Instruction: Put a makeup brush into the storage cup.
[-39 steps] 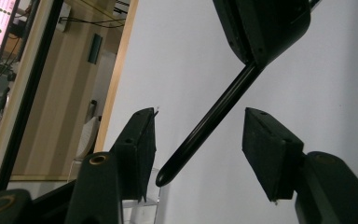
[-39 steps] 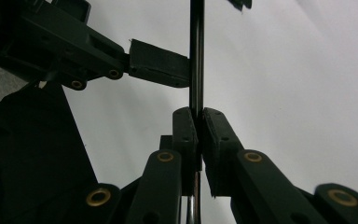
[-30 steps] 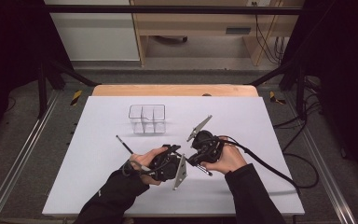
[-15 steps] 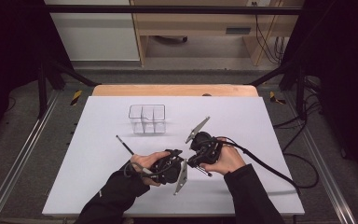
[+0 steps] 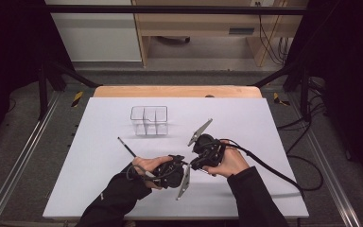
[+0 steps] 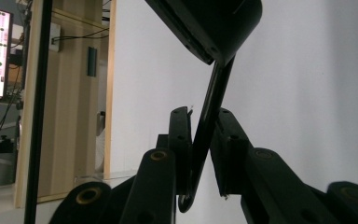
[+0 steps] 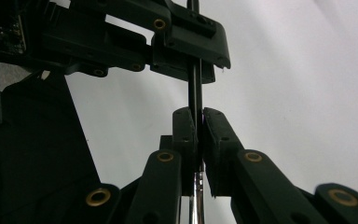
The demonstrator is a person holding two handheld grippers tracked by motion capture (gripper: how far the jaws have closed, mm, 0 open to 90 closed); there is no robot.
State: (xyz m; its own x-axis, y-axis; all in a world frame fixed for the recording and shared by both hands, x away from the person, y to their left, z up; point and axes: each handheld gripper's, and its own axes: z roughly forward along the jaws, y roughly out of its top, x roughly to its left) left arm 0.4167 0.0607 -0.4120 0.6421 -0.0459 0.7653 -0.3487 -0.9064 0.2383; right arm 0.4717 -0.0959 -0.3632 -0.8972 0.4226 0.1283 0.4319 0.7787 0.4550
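Both grippers meet tip to tip near the table's front middle. My right gripper (image 7: 196, 112) is shut on a thin black stick (image 7: 195, 88) with a silvery end, which runs straight up out of its jaws. My left gripper (image 6: 200, 112) faces it, and its jaws have just been closing with the same stick (image 6: 206, 116) slanting between them; both pads now press on it. In the high view the left gripper (image 5: 185, 165) and right gripper (image 5: 194, 163) nearly touch. A second black stick (image 5: 127, 147) lies on the white tabletop, left of the hands.
A clear plastic box (image 5: 149, 120) with several compartments stands on the white table (image 5: 264, 142) beyond the hands. A wooden strip (image 5: 177, 91) runs along the far edge. The right gripper's cable (image 5: 274, 170) trails off to the right.
The left gripper's jaws have closed in on the stick held by the right gripper. Both hands have stayed where they were.
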